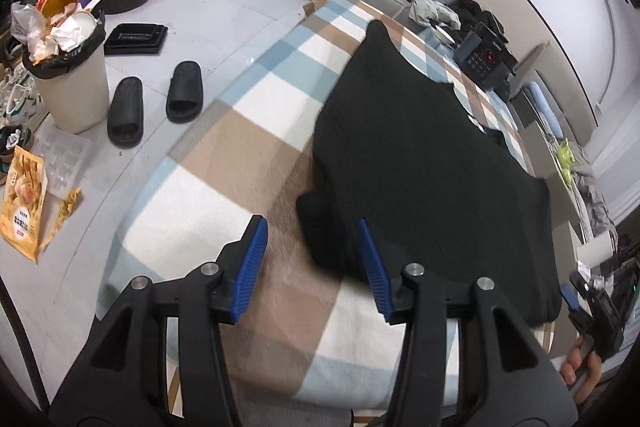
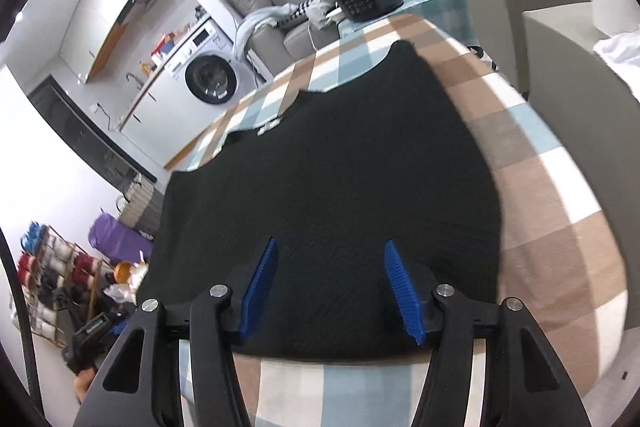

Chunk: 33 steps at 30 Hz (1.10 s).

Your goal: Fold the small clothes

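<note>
A garment (image 1: pixel 432 155) lies on the blanket (image 1: pixel 224 163), slippers (image 1: pixel 154 103) left on the floor.

The left gripper (image 1: pixel 312 267) is built from matte black plastic linkage arms with triangular cut-outs near their bases. Four round silver pivot screws are seen across its arms, two per side. Its fingers (image 1: pixel 250 271) are faced with bright blue pads, finely ribbed along their inner surfaces. The right gripper (image 2: pixel 332 291) is made to the same pattern: black arms, four silver pivot screws, and blue ribbed fingers (image 2: pixel 402 293). A black cable is seen curving along the left edge of each wrist view. Bare skin of the person's right hand (image 1: pixel 580 367) is glimpsed around a black handle.
</note>
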Each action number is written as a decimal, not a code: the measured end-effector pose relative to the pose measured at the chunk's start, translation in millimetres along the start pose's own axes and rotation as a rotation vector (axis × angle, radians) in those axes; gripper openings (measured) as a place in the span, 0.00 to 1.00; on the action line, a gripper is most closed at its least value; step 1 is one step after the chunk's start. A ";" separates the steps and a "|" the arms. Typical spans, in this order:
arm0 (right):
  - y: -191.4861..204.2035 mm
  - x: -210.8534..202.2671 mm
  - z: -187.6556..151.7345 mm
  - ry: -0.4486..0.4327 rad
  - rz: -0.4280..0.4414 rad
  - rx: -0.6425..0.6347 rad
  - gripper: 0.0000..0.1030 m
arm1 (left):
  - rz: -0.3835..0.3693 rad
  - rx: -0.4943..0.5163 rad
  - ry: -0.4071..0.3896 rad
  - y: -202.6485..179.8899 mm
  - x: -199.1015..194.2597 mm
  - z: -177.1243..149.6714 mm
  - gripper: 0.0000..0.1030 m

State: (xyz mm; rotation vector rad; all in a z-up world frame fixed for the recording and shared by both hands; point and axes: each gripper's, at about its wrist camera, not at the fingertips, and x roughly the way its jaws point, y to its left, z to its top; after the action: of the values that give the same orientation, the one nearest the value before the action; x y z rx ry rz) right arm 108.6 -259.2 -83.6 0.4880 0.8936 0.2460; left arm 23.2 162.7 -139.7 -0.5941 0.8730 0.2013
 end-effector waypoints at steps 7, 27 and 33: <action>16.5 20.5 -7.4 0.048 0.014 -0.040 0.55 | -0.142 -0.028 0.051 -14.0 0.8 -19.3 0.42; 17.4 23.1 -16.1 0.080 0.055 -0.052 0.55 | -0.133 -0.138 0.075 -18.0 24.3 -12.7 0.42; 30.3 35.7 -17.0 0.111 0.076 -0.078 0.55 | -0.194 -0.227 0.074 -8.9 30.3 -15.5 0.43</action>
State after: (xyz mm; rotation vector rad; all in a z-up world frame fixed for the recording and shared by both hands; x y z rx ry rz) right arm 116.7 -213.5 -101.8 0.4395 0.9706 0.3789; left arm 35.8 144.5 -167.0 -0.8985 0.8638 0.1039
